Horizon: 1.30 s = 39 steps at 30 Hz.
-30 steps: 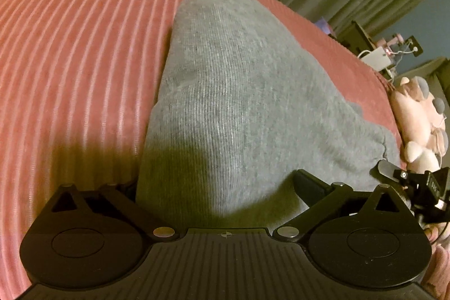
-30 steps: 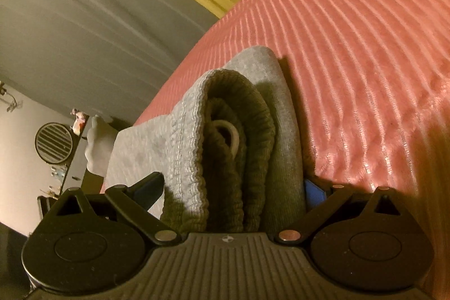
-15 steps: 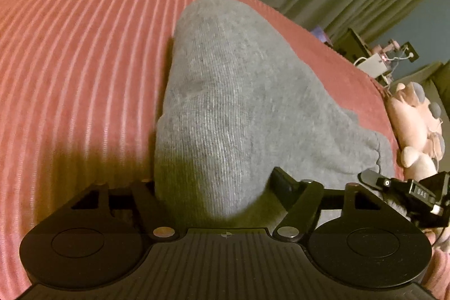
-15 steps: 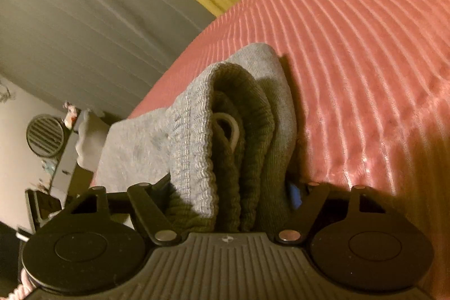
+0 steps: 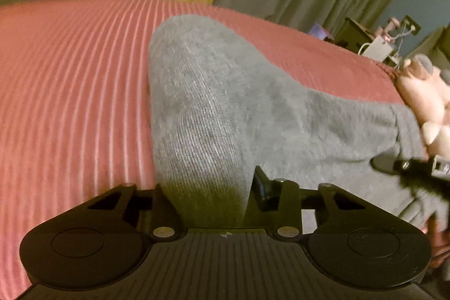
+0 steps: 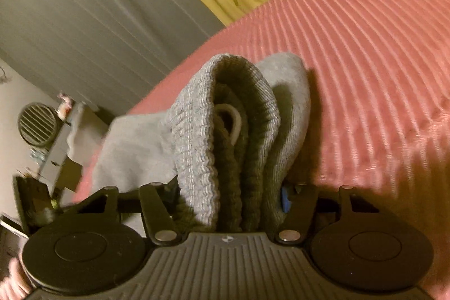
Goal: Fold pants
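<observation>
Grey pants [image 5: 225, 103] on pink ribbed bed [image 5: 70, 75]

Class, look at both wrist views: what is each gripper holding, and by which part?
Both hold the grey pants. The left gripper pinches plain fabric at one end; the right gripper clamps the bunched ribbed waistband.

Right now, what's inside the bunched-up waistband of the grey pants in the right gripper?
A white drawstring loop shows between the ribbed folds of the waistband, which the right gripper clamps. Deeper in, the folds hide everything else.
</observation>
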{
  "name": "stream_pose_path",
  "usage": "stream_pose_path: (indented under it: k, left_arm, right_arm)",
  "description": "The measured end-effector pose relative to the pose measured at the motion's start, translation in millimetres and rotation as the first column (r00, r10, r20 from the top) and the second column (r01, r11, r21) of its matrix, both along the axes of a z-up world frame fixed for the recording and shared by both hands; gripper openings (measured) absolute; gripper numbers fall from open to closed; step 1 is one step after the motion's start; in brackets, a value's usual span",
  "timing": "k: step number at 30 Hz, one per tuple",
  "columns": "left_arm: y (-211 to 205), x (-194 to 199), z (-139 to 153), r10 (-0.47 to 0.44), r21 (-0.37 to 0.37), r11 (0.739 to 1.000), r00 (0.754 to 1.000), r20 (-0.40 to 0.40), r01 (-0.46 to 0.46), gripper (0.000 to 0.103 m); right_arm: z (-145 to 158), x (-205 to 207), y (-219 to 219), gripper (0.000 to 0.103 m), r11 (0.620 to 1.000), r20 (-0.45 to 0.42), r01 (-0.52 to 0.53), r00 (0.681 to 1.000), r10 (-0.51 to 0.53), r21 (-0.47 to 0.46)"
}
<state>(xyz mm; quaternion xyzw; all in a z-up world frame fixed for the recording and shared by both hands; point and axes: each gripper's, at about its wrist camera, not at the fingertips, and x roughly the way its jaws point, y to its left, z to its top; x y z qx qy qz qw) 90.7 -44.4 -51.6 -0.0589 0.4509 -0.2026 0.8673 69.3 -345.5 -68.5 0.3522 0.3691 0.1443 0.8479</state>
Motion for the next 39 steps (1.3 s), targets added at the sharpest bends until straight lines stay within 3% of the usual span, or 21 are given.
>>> stream_pose_path:
  k: [9, 19, 22, 23, 24, 26, 27, 28, 29, 33, 36, 39]
  left_arm:
    - [-2.8, 10.0, 28.5, 0.027, -0.066, 0.997, 0.999, 0.041, -0.024, 0.036]
    - [-30.0, 77.6, 51.4, 0.054, -0.07, 0.996, 0.992, 0.114, -0.046, 0.038]
    - [-34.2, 92.1, 40.8, 0.114, -0.048, 0.993, 0.988, 0.107, -0.11, 0.055]
    - [-34.2, 95.6, 34.0, 0.145, -0.013, 0.989, 0.985, 0.089, -0.145, 0.059]
    - [-30.8, 96.3, 27.3, 0.156, 0.02, 0.987, 0.986, 0.061, -0.157, 0.06]
    - [-22.5, 88.3, 19.2, 0.166, 0.069, 0.983, 0.985, 0.051, -0.17, 0.067]
    - [-16.8, 79.3, 17.5, 0.165, 0.075, 0.983, 0.984, 0.068, -0.17, 0.075]
    - [-11.4, 69.6, 16.3, 0.158, 0.076, 0.983, 0.984, 0.08, -0.164, 0.079]
    - [-6.2, 59.0, 15.1, 0.15, 0.079, 0.984, 0.985, 0.088, -0.157, 0.084]
    - [16.1, 14.2, 14.7, 0.144, 0.079, 0.985, 0.981, 0.128, -0.155, 0.084]
    - [21.1, -23.2, 17.9, 0.15, 0.098, 0.98, 0.967, 0.204, -0.173, 0.086]
    - [-6.7, -40.1, 10.5, 0.019, 0.232, 0.969, 0.966, 0.257, -0.081, 0.086]
  right_arm:
    - [41.3, 10.4, 12.3, 0.058, 1.0, 0.066, -0.002, 0.998, 0.002, -0.002]
    - [65.1, 80.4, -4.4, 0.058, 0.996, 0.099, 0.088, 0.991, -0.085, -0.02]
    - [64.6, 101.9, -4.6, 0.06, 0.992, 0.095, 0.11, 0.99, -0.103, -0.068]
    - [62.4, 109.1, -3.1, 0.063, 0.989, 0.084, 0.108, 0.991, -0.1, -0.098]
    - [60.4, 114.6, -0.4, 0.072, 0.982, 0.06, 0.115, 0.992, -0.107, -0.149]
    - [56.6, 118.4, 5.1, 0.086, 0.946, 0.015, 0.169, 0.985, -0.172, -0.277]
    - [54.3, 113.9, 5.2, 0.093, 0.928, 0.011, 0.203, 0.978, -0.21, -0.312]
    - [52.6, 104.0, 4.7, 0.095, 0.917, 0.033, 0.227, 0.973, -0.229, -0.327]
    - [51.1, 95.1, 4.3, 0.096, 0.917, 0.055, 0.228, 0.973, -0.223, -0.328]
    - [38.8, 57.4, 7.1, 0.099, 0.902, 0.055, 0.259, 0.965, -0.256, -0.345]
    - [27.3, 28.2, 8.2, 0.099, 0.914, 0.056, 0.291, 0.956, -0.287, -0.283]
    - [19.8, 14.5, 10.6, 0.099, 0.918, 0.053, 0.317, 0.948, -0.314, -0.239]
